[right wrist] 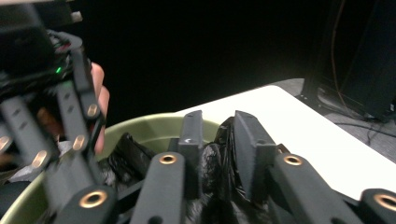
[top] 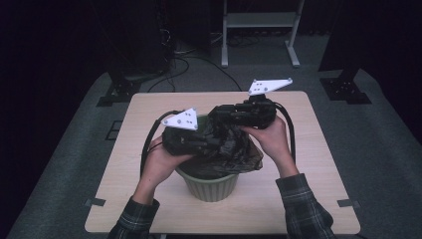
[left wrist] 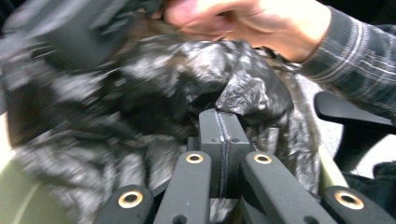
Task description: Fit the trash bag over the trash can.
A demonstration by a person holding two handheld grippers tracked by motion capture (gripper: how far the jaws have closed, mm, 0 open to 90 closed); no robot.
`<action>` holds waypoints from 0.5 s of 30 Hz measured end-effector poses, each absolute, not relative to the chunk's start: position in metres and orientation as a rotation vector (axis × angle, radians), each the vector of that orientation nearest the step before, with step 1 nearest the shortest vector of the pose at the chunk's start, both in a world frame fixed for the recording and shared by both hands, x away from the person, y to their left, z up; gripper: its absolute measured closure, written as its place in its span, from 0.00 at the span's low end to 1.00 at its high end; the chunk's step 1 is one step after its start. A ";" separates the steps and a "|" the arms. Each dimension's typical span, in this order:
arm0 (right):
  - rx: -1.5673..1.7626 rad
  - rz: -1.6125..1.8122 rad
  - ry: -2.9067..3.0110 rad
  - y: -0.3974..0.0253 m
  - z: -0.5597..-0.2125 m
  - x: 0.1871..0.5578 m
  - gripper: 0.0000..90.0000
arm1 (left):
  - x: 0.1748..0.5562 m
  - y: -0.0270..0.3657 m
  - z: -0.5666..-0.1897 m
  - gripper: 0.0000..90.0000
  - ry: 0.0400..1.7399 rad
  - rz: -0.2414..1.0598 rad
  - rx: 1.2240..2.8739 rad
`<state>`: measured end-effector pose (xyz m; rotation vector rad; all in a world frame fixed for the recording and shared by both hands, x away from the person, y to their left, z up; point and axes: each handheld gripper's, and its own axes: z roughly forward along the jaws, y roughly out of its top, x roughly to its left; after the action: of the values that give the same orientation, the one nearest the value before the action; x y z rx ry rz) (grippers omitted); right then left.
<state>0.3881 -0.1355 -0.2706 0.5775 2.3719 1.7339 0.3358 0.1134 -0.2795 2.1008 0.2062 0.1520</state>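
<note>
A person works a black plastic bag at the mouth of a green bin standing on the bench, a hand-held gripper in each hand. The left hand-held gripper has its jaws pressed flat together, the crumpled bag bunched just beyond their tips; whether any film is caught between them cannot be told. The right hand-held gripper, opposite it across the bin, pinches a fold of the bag between jaws held slightly apart by the plastic. The step in hand appears to be opening the bag and fitting it as a liner. The next move likely calls for drawing the two edges apart and down over the bin's rim, without tearing the thin film.
</note>
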 end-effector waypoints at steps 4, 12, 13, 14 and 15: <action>0.622 1.714 2.361 -0.151 -0.274 0.384 0.70 | 0.340 0.126 -0.279 1.00 0.258 0.189 2.082; 0.686 1.710 2.330 -0.187 -0.281 0.371 0.64 | 0.347 0.144 -0.279 1.00 0.327 0.230 2.060; 0.689 1.715 2.326 -0.191 -0.282 0.368 0.64 | 0.347 0.145 -0.280 1.00 0.333 0.232 2.060; 0.694 1.722 2.317 -0.196 -0.282 0.365 0.64 | 0.348 0.146 -0.280 1.00 0.339 0.234 2.060; 0.696 1.722 2.317 -0.200 -0.283 0.362 0.64 | 0.348 0.149 -0.280 1.00 0.347 0.240 2.059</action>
<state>0.3617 -0.2000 -0.2833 0.6957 2.3172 1.7223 0.3482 0.1494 -0.2805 2.0589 0.3473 0.2402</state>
